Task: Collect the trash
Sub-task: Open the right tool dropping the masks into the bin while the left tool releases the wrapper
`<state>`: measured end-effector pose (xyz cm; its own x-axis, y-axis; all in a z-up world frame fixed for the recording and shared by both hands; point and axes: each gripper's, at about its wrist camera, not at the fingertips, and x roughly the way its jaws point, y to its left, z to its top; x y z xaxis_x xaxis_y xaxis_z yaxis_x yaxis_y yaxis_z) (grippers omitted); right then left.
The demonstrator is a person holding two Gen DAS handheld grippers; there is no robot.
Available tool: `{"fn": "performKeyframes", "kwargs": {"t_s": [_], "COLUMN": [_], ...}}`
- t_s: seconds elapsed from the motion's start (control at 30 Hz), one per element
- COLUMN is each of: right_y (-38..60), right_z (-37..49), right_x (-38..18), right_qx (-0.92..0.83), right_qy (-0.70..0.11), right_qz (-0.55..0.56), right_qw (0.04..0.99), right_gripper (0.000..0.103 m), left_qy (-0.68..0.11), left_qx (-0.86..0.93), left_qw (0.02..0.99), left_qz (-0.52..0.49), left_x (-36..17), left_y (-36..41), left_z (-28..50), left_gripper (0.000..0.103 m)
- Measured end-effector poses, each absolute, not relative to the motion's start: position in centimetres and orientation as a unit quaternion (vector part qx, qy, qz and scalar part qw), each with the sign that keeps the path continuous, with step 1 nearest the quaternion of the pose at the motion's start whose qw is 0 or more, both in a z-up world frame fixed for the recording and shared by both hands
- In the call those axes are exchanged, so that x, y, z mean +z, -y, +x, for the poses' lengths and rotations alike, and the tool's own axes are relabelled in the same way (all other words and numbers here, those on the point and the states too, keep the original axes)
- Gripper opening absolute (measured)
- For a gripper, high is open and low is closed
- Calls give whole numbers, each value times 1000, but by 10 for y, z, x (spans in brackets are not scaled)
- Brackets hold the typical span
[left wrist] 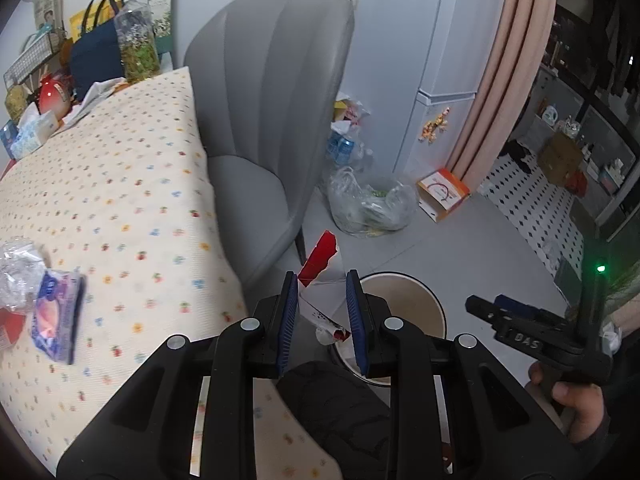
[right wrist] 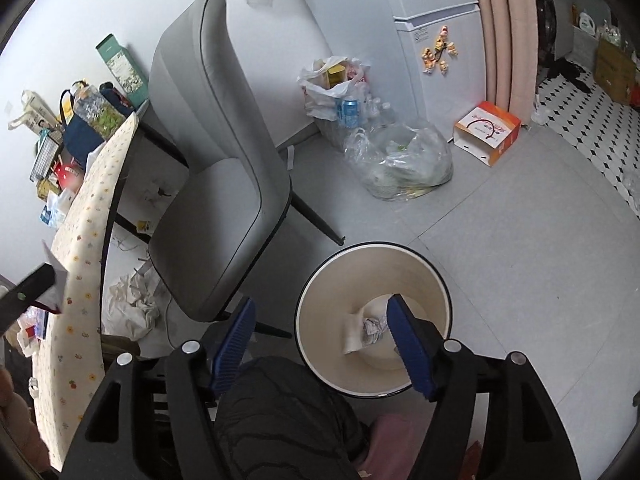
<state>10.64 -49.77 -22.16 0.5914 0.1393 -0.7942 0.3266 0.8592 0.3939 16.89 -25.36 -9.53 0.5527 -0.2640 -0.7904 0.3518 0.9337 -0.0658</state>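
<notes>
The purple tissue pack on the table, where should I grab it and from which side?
Grip the purple tissue pack across its narrow width, on the two long edges, coming straight down from above. It lies flat on the dotted tablecloth, so only the top is open. Crumpled clear plastic touches its far end, so stay near the middle.

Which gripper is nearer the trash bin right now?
Right. The right gripper hangs open directly over the bin, one finger above its contents. The left gripper, holding a red-white wrapper, sits short of the rim.
</notes>
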Motion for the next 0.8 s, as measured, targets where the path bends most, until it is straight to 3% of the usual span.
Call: {"fn": "performKeyframes", "kwargs": {"t_s": [0.3,0.6,0.77,0.8], "right_y": [531,575,587,589], "right_z": [79,47,35,34], "right_x": [-186,-162,-155,-154], "right_qx": [-91,-148,-165,-167], "right_qy": [-406,-374,-362,-360], "right_qz": [261,272,275,276], "right_qw": [871,874,875,875], "right_gripper": [87,89,89,89], "left_qy": [-448,-458,-471,-473], "left_qx": [-214,-265,-282,-283], "left_qw": [866,844,832,831], "left_qz": [63,86,83,81], "left_x": [-105,-120,-125,-125], "left_y": [306,372,385,386], "left_z": [174,165,164,164], "left_gripper": [25,25,31,43]}}
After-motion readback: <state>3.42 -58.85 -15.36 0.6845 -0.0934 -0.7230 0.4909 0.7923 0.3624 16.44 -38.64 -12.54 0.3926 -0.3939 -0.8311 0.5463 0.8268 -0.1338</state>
